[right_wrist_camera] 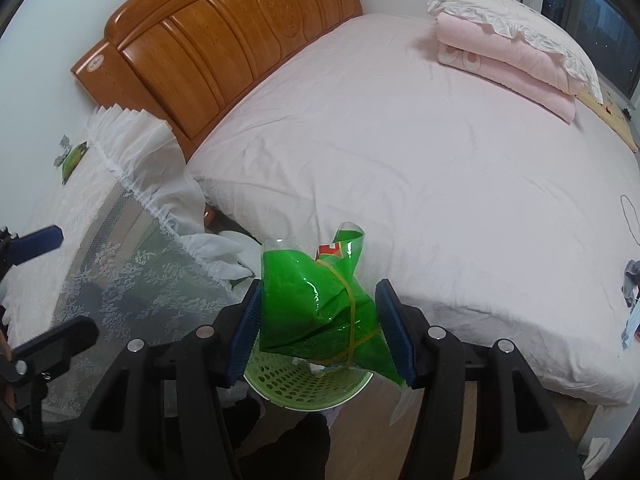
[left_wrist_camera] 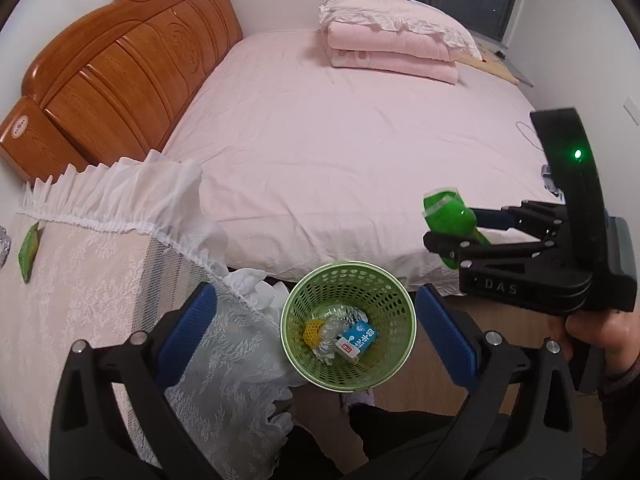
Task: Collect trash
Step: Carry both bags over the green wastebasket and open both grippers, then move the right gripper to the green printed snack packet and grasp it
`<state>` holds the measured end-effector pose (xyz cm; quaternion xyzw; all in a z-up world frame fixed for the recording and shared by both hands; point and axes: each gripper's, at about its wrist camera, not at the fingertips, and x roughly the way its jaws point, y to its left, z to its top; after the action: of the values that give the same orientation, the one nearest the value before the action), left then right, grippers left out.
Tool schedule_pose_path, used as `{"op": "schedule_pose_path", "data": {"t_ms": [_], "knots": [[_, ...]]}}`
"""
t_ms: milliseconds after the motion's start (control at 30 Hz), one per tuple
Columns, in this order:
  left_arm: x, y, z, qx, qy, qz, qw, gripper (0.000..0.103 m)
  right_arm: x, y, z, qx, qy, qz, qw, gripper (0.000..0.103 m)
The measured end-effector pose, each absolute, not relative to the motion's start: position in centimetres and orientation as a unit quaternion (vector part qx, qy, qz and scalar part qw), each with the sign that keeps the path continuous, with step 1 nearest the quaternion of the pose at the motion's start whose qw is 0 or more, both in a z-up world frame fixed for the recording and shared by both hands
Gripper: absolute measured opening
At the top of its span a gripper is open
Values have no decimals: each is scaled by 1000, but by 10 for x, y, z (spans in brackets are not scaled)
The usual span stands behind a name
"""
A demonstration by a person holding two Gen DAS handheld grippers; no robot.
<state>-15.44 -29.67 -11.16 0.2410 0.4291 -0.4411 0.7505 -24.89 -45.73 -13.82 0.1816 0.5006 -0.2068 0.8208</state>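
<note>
Left wrist view: left hand-held gripper (left_wrist_camera: 316, 334) spread wide, nothing between its pads, above the green bin (left_wrist_camera: 347, 326) on the floor beside the bed (left_wrist_camera: 340, 140). Only here are the bin's contents seen: blue carton (left_wrist_camera: 358, 338), yellow piece (left_wrist_camera: 313, 330), clear plastic. Right wrist view: right hand-held gripper (right_wrist_camera: 318, 330) clamps a green wrapper (right_wrist_camera: 320, 304) over the bin's rim (right_wrist_camera: 304, 394); contents hidden. A small green packet (right_wrist_camera: 74, 160) lies on the lace-covered surface (right_wrist_camera: 60, 220).
</note>
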Motion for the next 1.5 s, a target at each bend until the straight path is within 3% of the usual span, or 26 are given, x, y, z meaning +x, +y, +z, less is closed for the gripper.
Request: {"op": "schedule_pose_path", "data": {"t_ms": [533,600,633,667,1067,1500], "knots": [[-110,-230,-108,176,460,-368,788,95,-222,-414,-173,171,541,-166,807,58],[-106,-223,-109,169,464,-360,792,95,-216,-411,-177,167,552,-162,801,69],[-104,-220,-109,166,466,-356,793,95,-213,-408,-179,157,559,-170,796,89],[-102,-218,-109,163,468,-351,794,95,-210,-405,-180,142,564,-180,793,99],[-91,-194,-118,130,492,-312,802,95,-198,-397,-193,159,588,-162,776,100],[-74,-168,-115,79,498,-231,832,95,-169,-387,-154,119,564,-111,810,100]]}}
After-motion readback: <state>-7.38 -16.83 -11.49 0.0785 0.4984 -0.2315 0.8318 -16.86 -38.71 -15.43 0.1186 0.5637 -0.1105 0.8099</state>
